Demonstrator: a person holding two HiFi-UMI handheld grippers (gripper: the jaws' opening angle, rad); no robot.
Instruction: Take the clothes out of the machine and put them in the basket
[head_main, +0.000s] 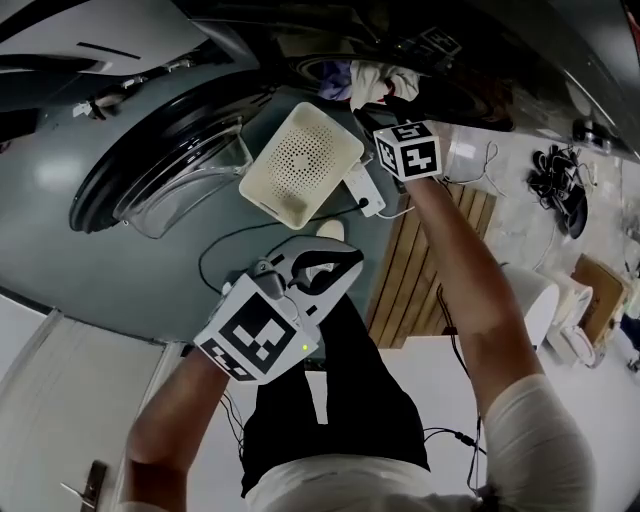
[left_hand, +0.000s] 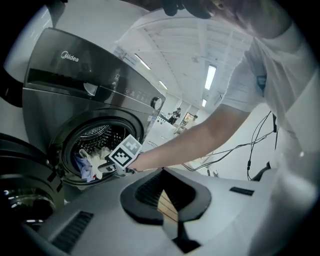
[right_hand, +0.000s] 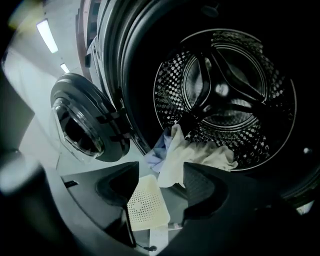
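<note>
The grey front-loading washing machine (left_hand: 75, 75) stands with its round door (head_main: 160, 170) swung open. A white cloth (right_hand: 200, 155) and a blue one (right_hand: 157, 150) lie at the drum's (right_hand: 225, 90) lower front lip, and the same clothes (head_main: 385, 80) show in the head view. My right gripper (right_hand: 161, 167) is open at the mouth of the drum, its tips just short of the white cloth's hanging edge and pressing on nothing. The cream perforated basket (head_main: 345, 150) sits on the floor below the opening. My left gripper (head_main: 340, 265) hangs back over the floor, shut and empty.
A white plug block (head_main: 365, 195) and a black cable (head_main: 230, 245) lie on the floor beside the basket. A wooden slatted strip (head_main: 430, 260) runs to the right. A tangle of black leads (head_main: 560, 180) and a white tub (head_main: 530, 300) sit further right.
</note>
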